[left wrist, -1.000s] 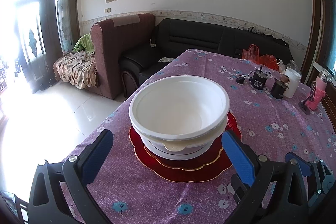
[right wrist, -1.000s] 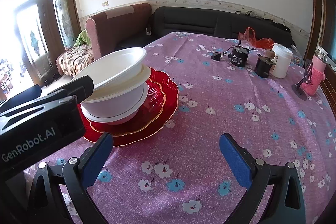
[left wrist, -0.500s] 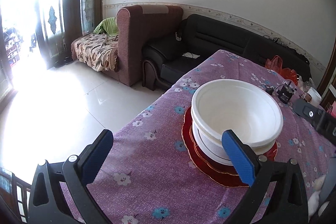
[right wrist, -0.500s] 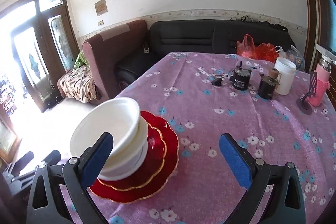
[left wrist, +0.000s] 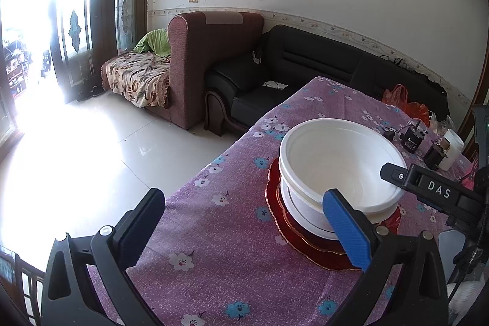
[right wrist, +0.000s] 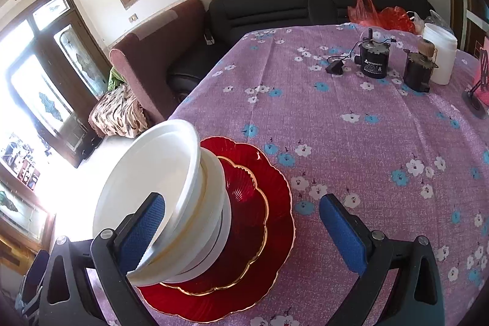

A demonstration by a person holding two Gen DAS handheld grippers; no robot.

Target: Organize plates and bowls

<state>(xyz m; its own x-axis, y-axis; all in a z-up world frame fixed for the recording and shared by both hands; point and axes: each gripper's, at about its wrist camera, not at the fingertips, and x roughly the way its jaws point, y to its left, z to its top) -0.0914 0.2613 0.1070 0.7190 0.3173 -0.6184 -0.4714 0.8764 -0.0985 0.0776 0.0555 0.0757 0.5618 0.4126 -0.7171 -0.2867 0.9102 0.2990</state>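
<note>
A stack of white bowls (left wrist: 339,170) sits on red gold-rimmed plates (left wrist: 308,237) near the table's left edge. The stack also shows in the right wrist view (right wrist: 171,197) on the red plates (right wrist: 253,222). My left gripper (left wrist: 247,234) is open and empty, back from the stack and to its left; its right finger overlaps the bowls in view. My right gripper (right wrist: 244,231) is open and empty above the plates, its left finger in front of the bowls.
The table has a purple flowered cloth (right wrist: 351,118). At its far right stand two small black motors (right wrist: 374,60), a white jar (right wrist: 440,57) and a pink stand (right wrist: 479,87). Sofas (left wrist: 232,60) and tiled floor (left wrist: 91,158) lie left of the table edge.
My left gripper has drawn back and swung left, so the stack now sits at the right of its view. My right gripper has risen and tilted down over the plates.
</note>
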